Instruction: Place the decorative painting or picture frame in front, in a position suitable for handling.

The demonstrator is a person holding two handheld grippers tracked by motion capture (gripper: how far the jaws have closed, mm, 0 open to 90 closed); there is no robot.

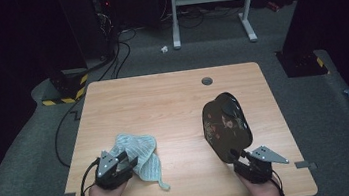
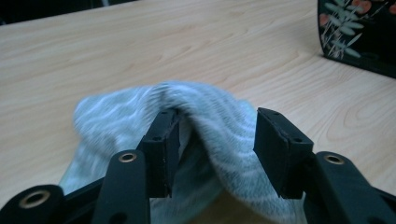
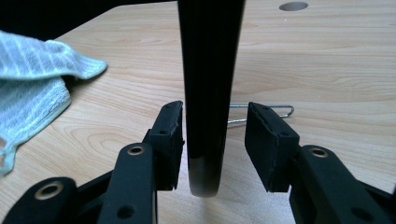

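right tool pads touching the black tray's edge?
Cannot tell. In the right gripper view the black tray stands on edge between the right tool pads: a clear gap at the right pad, none discernible at the left.

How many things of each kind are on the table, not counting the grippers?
Cloth: 1
Black tray with flower pattern, standing on edge: 1
Metal wire stand behind the tray: 1
Total: 3
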